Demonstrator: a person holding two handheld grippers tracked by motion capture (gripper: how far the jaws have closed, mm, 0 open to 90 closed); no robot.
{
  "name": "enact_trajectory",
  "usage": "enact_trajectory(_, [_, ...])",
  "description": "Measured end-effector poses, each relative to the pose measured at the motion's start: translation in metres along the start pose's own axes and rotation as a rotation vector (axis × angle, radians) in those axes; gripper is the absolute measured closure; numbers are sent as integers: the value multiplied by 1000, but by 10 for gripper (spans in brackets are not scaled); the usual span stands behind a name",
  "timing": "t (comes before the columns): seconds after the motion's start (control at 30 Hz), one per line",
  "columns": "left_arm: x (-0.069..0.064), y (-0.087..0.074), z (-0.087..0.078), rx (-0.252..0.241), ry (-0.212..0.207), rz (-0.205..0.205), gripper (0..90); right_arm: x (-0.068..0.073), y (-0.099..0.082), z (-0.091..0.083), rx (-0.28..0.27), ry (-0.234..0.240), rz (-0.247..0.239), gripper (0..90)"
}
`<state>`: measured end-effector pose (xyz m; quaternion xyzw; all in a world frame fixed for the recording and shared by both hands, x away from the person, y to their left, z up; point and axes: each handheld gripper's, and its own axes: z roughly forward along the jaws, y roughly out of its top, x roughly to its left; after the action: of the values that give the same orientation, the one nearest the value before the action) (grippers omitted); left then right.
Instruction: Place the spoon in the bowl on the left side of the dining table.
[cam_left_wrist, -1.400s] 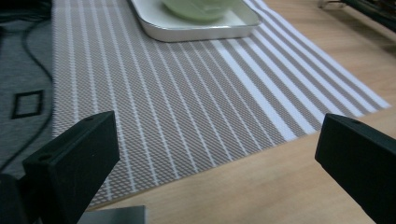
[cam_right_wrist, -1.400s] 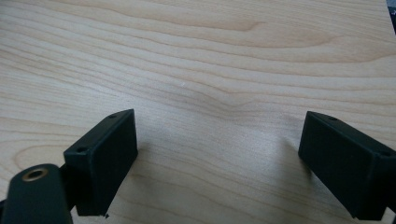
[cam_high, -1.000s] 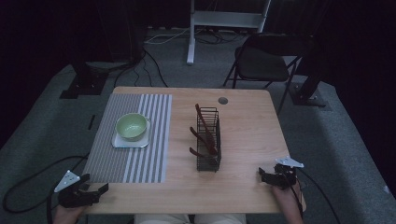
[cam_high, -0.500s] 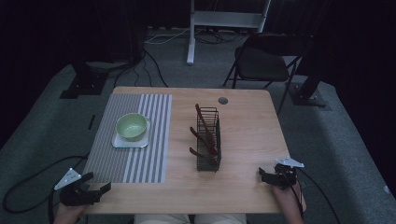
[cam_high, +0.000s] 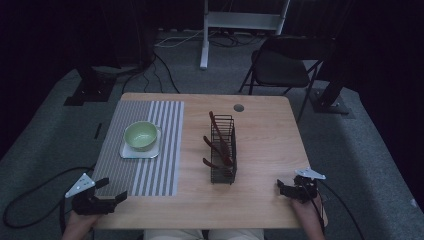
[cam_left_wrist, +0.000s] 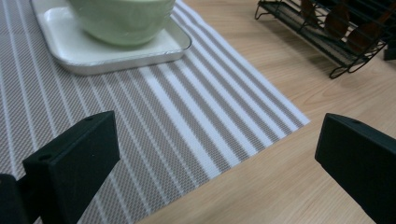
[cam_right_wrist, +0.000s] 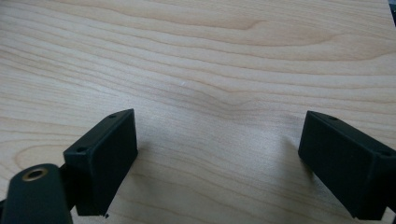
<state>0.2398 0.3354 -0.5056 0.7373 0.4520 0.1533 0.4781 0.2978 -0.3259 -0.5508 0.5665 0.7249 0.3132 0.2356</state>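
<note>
A pale green bowl (cam_high: 141, 135) sits on a white square plate (cam_high: 129, 152) on a grey striped placemat (cam_high: 150, 165) at the table's left. A black wire rack (cam_high: 223, 150) holding brown utensils stands mid-table. My left gripper (cam_high: 114, 196) rests at the near left corner, open, nothing between its jaws. In the left gripper view the bowl (cam_left_wrist: 122, 18), the plate (cam_left_wrist: 93, 53), the mat (cam_left_wrist: 187, 116) and the rack (cam_left_wrist: 336, 37) lie ahead of the left gripper (cam_left_wrist: 219, 154). My right gripper (cam_high: 281, 187) is open over bare wood near the right front edge; the right gripper (cam_right_wrist: 219, 149) holds nothing.
The wooden table (cam_high: 260, 125) has a round cable hole (cam_high: 239, 107) at the back. A black folding chair (cam_high: 280, 67) and a white stand (cam_high: 240, 22) are behind it. Cables trail on the grey carpet at left.
My left gripper has shifted slightly rightward and forward along the table's near left corner. The right gripper stays in place.
</note>
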Motion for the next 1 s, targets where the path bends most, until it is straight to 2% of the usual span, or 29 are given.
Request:
enact_trajectory(0.27, [-11, 21, 9, -16, -48, 35, 0, 0, 0, 0, 0, 0, 1, 110])
enact_trajectory(0.33, [-13, 26, 11, -19, -44, 44, 0, 0, 0, 0, 0, 0, 1, 110])
enact_trajectory(0.57, [-24, 44, 21, -31, -81, 69, 0, 0, 0, 0, 0, 0, 0, 110])
enact_trajectory(0.67, [-32, 51, 26, -32, -90, 97, 0, 0, 0, 0, 0, 0, 1, 110])
enact_trajectory(1.0, [-43, 71, 36, -45, -139, 114, 0, 0, 0, 0, 0, 0, 0, 110])
